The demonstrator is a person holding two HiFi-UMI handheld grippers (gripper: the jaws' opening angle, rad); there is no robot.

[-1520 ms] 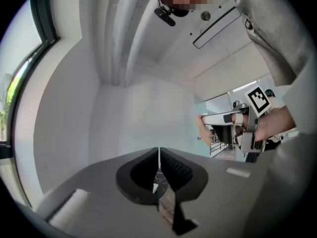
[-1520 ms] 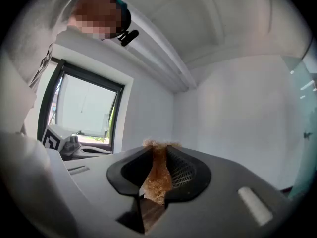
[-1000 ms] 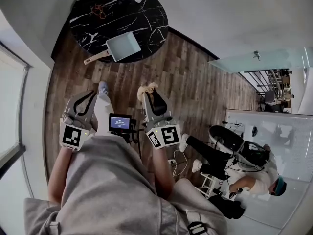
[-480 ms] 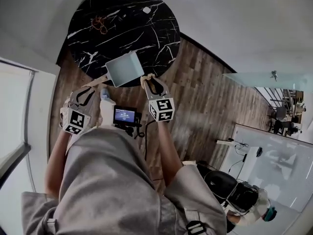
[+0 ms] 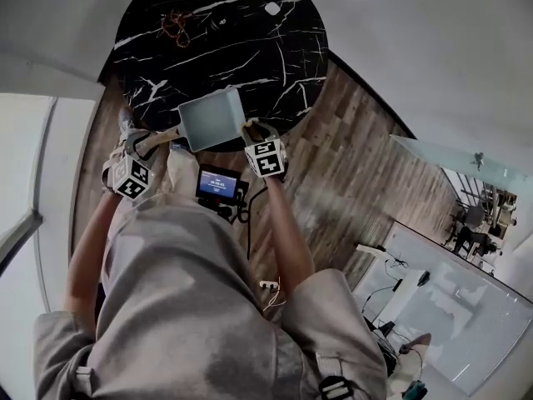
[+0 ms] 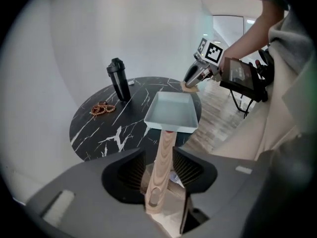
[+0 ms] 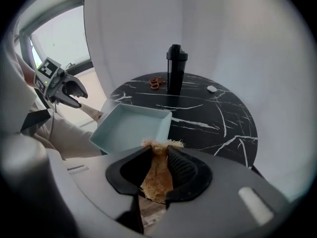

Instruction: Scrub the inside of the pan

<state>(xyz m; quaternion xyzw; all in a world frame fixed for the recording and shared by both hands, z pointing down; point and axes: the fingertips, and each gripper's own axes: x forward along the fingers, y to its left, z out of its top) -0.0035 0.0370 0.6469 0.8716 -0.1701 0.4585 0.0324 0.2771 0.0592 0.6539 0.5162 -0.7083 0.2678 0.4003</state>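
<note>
The pan (image 5: 212,117) sits at the 6 o'clock edge of the round black surface (image 5: 250,48) in the head view. Its wooden handle (image 6: 165,143) sticks out over the floor toward 8 o'clock. The left claw (image 6: 158,155) has just been opening; its jaws are spread on either side of the handle, with a gap between each pad and the wood. The right claw (image 7: 159,152) is pressed together on a brown scrubber (image 7: 157,177), just off the pan's 4 o'clock corner. A black bottle (image 7: 174,68) stands farther back, with beads (image 6: 101,108) near it
</note>
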